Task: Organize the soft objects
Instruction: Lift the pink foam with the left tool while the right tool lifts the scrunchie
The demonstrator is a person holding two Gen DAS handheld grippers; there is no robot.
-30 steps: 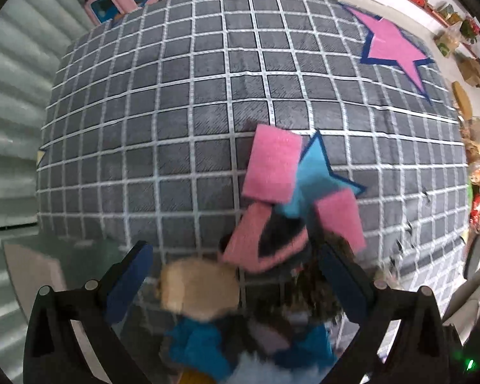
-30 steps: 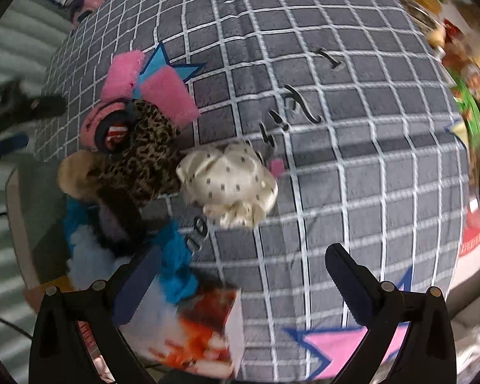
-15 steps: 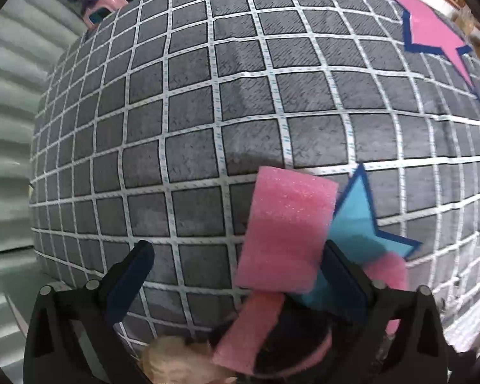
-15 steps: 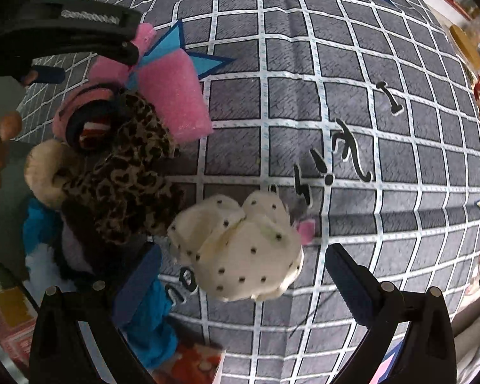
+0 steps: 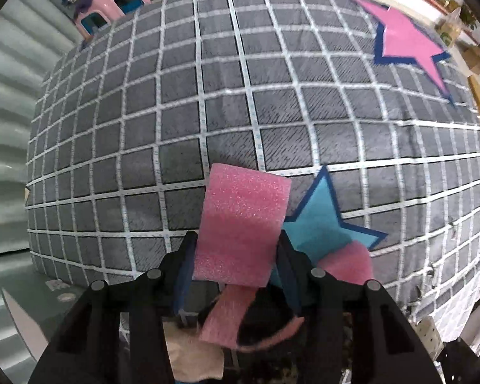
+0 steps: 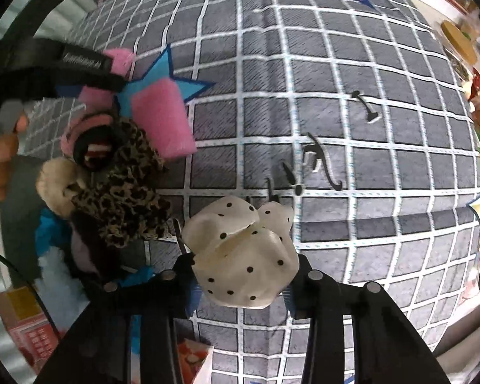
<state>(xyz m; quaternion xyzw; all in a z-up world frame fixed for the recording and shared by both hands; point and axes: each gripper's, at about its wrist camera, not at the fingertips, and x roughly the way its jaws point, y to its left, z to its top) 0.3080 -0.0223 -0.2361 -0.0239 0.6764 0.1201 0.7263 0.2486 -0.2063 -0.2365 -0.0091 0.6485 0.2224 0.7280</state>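
Observation:
A pink foam block (image 5: 240,230) lies on the grey checked mat (image 5: 272,112). My left gripper (image 5: 236,246) points down over it, jaws closing, and both pads touch its sides. A cream polka-dot fabric piece (image 6: 243,256) sits between the closing jaws of my right gripper (image 6: 244,268), whose pads press on it. A second pink foam block (image 6: 163,118) lies by the blue star. Beside it are a leopard-print scrunchie (image 6: 121,192), a pink and black band (image 6: 89,147) and a beige fluffy piece (image 6: 54,182).
The left gripper's body (image 6: 64,64) and the hand (image 6: 3,153) holding it fill the upper left of the right wrist view. A pink stool (image 5: 108,6) stands beyond the mat. A red box (image 6: 25,332) and blue fluffy items (image 6: 48,233) lie at the mat's edge.
Both grippers have come down onto the mat and their jaws have narrowed, the left around the pink foam block, the right around the polka-dot piece.

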